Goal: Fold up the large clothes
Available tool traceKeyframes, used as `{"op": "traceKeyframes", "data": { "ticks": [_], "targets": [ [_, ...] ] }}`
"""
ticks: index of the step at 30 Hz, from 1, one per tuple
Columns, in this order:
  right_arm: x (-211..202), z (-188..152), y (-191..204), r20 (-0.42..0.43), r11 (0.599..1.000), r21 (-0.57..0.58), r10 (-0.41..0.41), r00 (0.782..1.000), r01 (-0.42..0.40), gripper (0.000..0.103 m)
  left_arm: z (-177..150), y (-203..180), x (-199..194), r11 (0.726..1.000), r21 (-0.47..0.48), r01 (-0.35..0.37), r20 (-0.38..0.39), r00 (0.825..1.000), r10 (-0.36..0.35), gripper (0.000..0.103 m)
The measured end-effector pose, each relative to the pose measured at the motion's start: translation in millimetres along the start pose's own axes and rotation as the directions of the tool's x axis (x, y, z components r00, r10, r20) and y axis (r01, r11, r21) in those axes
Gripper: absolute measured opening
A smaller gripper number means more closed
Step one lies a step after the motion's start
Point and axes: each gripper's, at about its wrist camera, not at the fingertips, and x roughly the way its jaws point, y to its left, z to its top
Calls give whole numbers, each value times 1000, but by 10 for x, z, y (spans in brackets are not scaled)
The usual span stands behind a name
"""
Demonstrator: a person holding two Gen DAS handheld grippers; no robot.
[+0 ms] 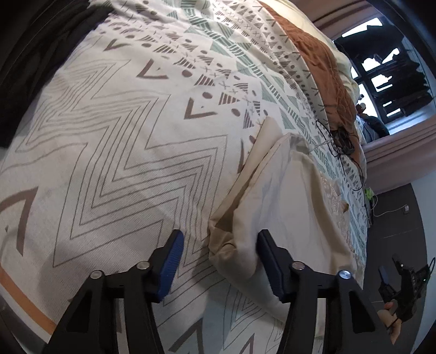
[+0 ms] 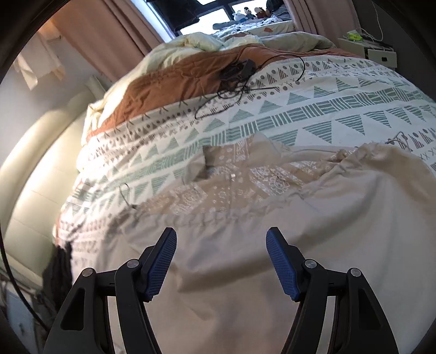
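Observation:
A cream garment (image 1: 288, 207) with a lace-patterned top lies on the patterned bedspread (image 1: 122, 141). In the left wrist view my left gripper (image 1: 219, 239) is open, its fingers straddling the garment's folded near corner, just above the cloth. In the right wrist view the garment (image 2: 272, 245) fills the lower frame, with its lace yoke (image 2: 231, 188) further away. My right gripper (image 2: 220, 239) is open and empty, hovering over the plain cream fabric. The right gripper also shows at the far right of the left wrist view (image 1: 403, 283), off the bed edge.
A tangle of black cables (image 2: 239, 73) lies on a rust-brown quilt (image 2: 174, 81) at the far end of the bed. A dark cloth (image 1: 35, 54) lies at the left. A padded headboard (image 2: 32, 168), curtains and a window (image 2: 212, 13) surround the bed.

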Motion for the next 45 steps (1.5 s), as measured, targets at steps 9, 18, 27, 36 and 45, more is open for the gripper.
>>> {"op": "traceKeyframes", "data": {
  "ticks": [9,18,27,36,45],
  "targets": [
    [557,-98,102,-103,991,-64,-123,987,117,64,-175,83,-17,1000,18,-9,17,1000,9,28],
    [1033,-86,154,-184,966,-112,-251,950,234,63,-171,124,-15,1000,-15,9,7,1000,-9,27],
    [1038,11,170,-131,968,-121,-235,963,219,3,-165,167,-14,998,-53,25,12,1000,-24,27],
    [1067,289,93,-103,982,-74,-179,979,171,3,-179,154,-19,999,-38,10,8,1000,-10,27],
    [1060,418,-180,-193,994,106,14,981,7,9,-177,159,-3,998,-62,16,10,1000,-15,27]
  ]
}}
